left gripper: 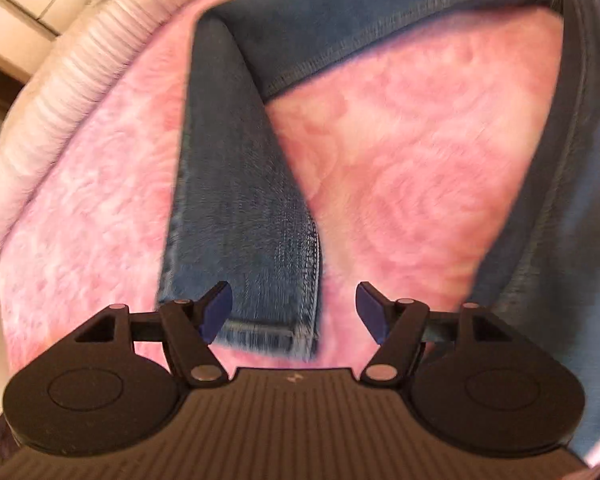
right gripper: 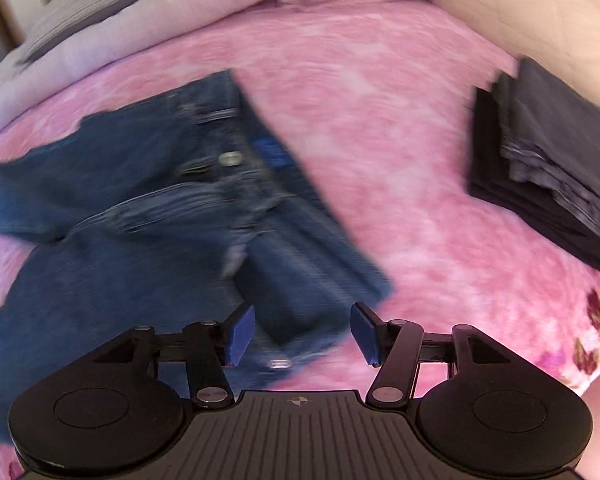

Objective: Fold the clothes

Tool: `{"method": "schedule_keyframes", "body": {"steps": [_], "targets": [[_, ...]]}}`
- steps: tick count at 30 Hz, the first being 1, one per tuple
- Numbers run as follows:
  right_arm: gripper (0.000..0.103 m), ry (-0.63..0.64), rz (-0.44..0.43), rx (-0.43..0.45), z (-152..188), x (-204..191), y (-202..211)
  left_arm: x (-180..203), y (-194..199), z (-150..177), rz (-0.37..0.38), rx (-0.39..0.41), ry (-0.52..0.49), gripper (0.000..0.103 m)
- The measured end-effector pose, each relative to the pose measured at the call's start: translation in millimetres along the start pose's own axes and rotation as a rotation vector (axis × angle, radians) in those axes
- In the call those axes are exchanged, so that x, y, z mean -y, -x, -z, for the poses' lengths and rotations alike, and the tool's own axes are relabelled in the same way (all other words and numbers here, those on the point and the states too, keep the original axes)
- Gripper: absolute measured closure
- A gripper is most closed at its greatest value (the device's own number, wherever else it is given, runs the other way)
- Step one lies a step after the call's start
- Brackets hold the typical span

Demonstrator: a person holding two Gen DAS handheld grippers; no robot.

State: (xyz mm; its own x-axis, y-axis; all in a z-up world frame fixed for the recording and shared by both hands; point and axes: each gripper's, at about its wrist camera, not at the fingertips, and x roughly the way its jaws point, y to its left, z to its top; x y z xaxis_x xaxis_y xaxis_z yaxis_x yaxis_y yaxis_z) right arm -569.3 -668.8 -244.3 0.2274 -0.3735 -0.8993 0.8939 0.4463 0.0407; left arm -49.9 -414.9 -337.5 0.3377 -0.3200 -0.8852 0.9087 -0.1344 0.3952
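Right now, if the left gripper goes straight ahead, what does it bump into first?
Probably the jeans leg: its hem lies between the open left gripper fingers, on the pink blanket. Depth is blurry.

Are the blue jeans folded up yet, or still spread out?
Still spread out. The jeans lie open on the pink blanket, legs apart, waist button showing. Both grippers are open.

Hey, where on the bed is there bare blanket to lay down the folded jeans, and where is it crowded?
In the right wrist view, bare pink blanket lies between the jeans and the stack of dark folded clothes, and up toward the pale bedding. In the left wrist view, a bare wedge sits between the two jean legs. The left side is crowded by denim.
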Motion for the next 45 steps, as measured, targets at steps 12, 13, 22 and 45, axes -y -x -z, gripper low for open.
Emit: {"method": "schedule_keyframes", "body": {"steps": [12,13,22,45], "targets": [[0.045,0.172,-0.113,-0.036,-17,-191,-31,-99,10,52,0.283,0.176,0.138,0.053],[0.045,0.187,-0.123,-0.034,-19,-205,-33,-117,4,57,0.273,0.167,0.199,0.050],[0.044,0.313,-0.167,-0.035,-22,-288,-42,-174,-71,62,0.378,-0.007,0.393,0.064],[0.043,0.380,-0.136,-0.051,-21,-322,-37,-256,-63,27,-0.066,0.150,0.059,0.054]]}}
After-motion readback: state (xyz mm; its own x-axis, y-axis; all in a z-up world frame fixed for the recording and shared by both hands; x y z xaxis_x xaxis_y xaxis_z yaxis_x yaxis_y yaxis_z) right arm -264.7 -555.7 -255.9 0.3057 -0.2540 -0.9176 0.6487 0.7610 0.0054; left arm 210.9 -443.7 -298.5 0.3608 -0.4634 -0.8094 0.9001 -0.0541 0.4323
